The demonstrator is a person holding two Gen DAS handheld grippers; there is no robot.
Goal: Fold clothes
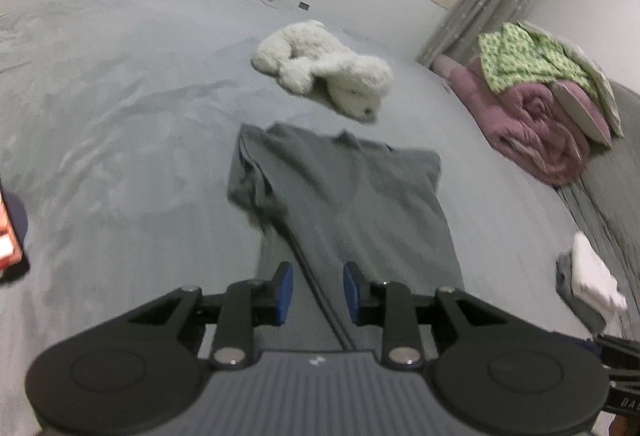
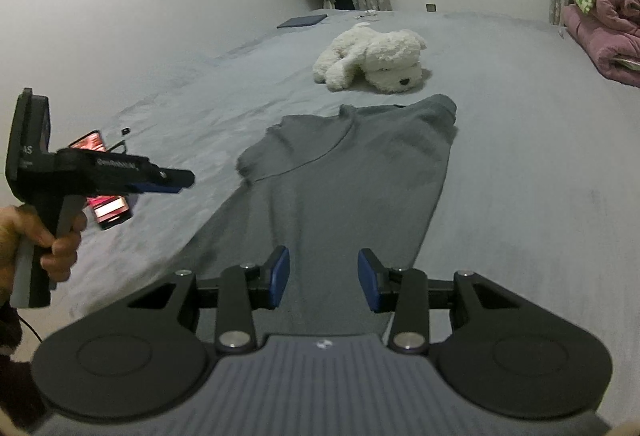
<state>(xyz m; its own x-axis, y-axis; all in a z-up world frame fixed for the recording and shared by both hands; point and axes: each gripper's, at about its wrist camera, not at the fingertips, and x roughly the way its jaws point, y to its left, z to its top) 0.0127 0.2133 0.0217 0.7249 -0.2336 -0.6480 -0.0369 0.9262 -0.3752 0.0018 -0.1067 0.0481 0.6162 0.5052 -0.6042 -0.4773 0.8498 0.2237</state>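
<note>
Grey shirt point(image 1: 340, 188) lower centre, hem hidden behind left gripper point(image 1: 317, 290) and right gripper point(image 2: 323, 278), jaws parted, empty; motion-blurred

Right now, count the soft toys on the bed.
1: the white plush dog lies on its side on the grey bed, just beyond the grey shirt's collar end. The bedding pile could hide others.

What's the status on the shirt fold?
Left gripper and right gripper open, empty. Gray shirt flat on bed, one sleeve folded in. Plush dog beyond, clear.
</note>
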